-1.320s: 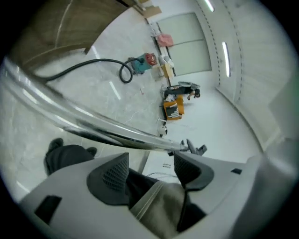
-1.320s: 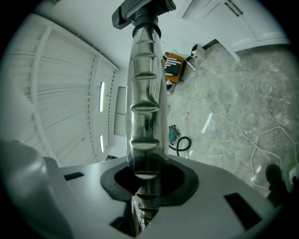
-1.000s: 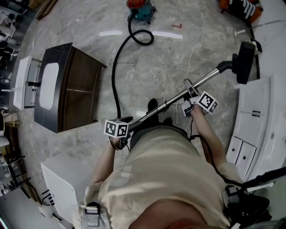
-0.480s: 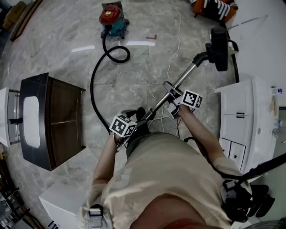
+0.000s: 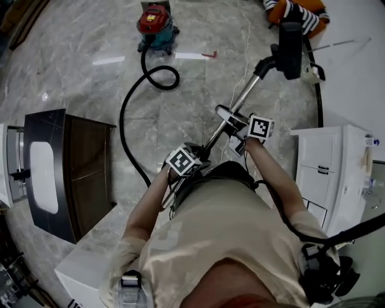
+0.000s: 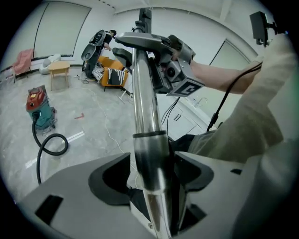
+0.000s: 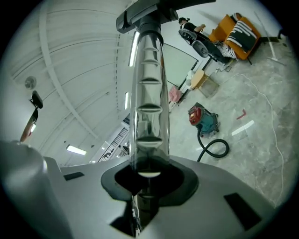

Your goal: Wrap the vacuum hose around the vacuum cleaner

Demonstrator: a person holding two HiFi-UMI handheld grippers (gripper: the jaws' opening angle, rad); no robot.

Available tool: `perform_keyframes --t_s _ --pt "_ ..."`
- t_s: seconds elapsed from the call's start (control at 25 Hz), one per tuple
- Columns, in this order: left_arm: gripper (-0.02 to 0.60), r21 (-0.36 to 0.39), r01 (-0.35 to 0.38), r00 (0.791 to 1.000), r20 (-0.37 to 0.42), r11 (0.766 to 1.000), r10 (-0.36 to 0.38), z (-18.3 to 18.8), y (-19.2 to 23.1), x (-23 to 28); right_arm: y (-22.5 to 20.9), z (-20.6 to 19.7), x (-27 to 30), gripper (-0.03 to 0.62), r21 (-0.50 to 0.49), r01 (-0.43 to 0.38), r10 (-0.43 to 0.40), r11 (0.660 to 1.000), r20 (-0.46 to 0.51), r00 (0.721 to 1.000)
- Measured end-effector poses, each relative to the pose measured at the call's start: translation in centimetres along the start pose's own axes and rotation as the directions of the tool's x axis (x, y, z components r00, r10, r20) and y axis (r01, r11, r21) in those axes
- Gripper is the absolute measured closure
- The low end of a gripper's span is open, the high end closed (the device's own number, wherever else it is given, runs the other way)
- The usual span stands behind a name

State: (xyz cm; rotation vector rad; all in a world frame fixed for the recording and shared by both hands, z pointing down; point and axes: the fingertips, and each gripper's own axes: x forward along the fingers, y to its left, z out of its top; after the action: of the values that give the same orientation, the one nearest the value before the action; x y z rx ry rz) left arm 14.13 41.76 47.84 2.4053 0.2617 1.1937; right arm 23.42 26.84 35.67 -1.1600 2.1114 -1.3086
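The red and teal vacuum cleaner [image 5: 155, 24] stands on the far floor. Its black hose [image 5: 124, 123] makes one loop beside it, then runs along the floor toward me. I hold the metal wand [image 5: 239, 99] slanted off the floor, its black floor head [image 5: 290, 41] at the far end. My left gripper [image 5: 195, 157] is shut on the wand's lower tube [image 6: 148, 154]. My right gripper [image 5: 237, 123] is shut on the wand's handle [image 7: 149, 107] higher up. The vacuum cleaner [image 6: 39, 109] [image 7: 203, 119] and the hose loop [image 6: 52, 144] [image 7: 216, 149] show in both gripper views.
A dark cabinet [image 5: 78, 174] with a white basin stands at the left. A white cabinet [image 5: 328, 174] is close at the right. An orange striped seat [image 5: 298, 9] is at the back. A thin white cord [image 5: 240, 57] and a red mark [image 5: 210, 55] lie on the marble floor.
The wand has swung so its floor head points farther away from me. My left gripper has shifted right along my front. Both grips have held.
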Motion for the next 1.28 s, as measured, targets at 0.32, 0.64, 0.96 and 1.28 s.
perform_keyframes --t_s 0.32,0.64,0.96,1.28 --pt "0.290 -0.019 0.018 1.000 -0.009 1.000 -0.018 2.2 3.2 -0.4 0.5 1.8 4.5 0.505 -0.082 -0.045 0.034 0.996 -0.135 0.990" --pt "0.301 -0.023 -0.147 0.981 -0.128 0.989 0.143 7.9 8.9 3.4 -3.3 7.5 6.2 0.505 -0.081 -0.157 0.135 0.984 -0.230 0.964" --pt "0.330 -0.124 -0.336 0.942 -0.047 0.934 0.332 16.6 11.0 7.8 -6.4 10.2 2.9 0.505 -0.104 -0.282 0.230 0.954 -0.354 0.907" --pt "0.330 -0.150 -0.396 0.918 -0.048 0.906 0.393 27.0 14.3 12.7 -8.7 18.3 -0.2 0.505 -0.126 -0.401 0.317 0.908 -0.422 0.850"
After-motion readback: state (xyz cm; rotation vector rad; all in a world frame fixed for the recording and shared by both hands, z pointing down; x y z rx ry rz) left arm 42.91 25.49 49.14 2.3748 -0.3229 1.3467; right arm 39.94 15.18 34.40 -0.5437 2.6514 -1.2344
